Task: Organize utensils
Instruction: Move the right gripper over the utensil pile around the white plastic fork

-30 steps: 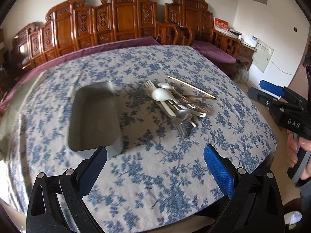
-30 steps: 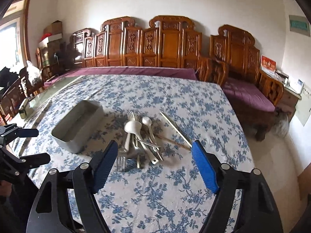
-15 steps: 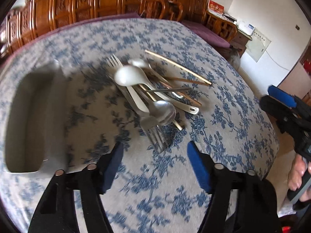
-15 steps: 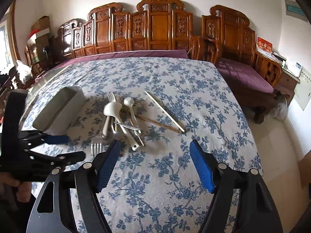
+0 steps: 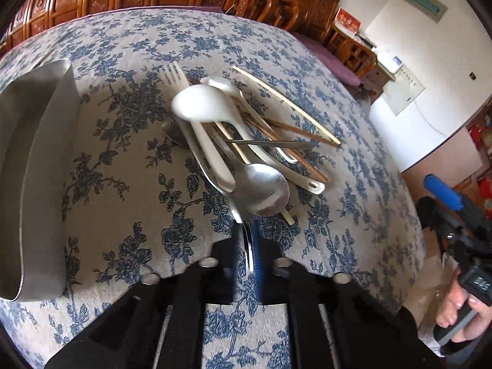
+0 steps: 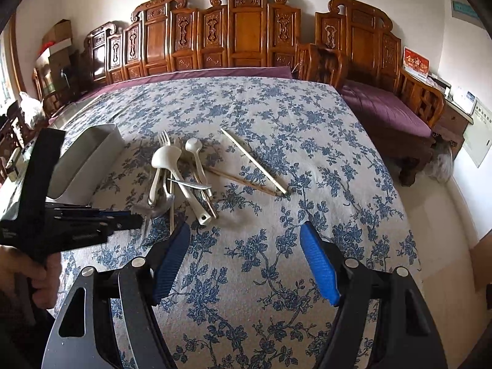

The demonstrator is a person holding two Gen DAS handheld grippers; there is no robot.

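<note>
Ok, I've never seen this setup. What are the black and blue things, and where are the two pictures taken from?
No robot here: a person holds a pair of tongs in each hand, and a camera on each looks along its blue pads. One picture is from the left tongs, shut on a fork at the near end of a pile of spoons and chopsticks on the flowered tablecloth. A metal box sits beside the pile. The other is from the right tongs, open and empty.
</note>
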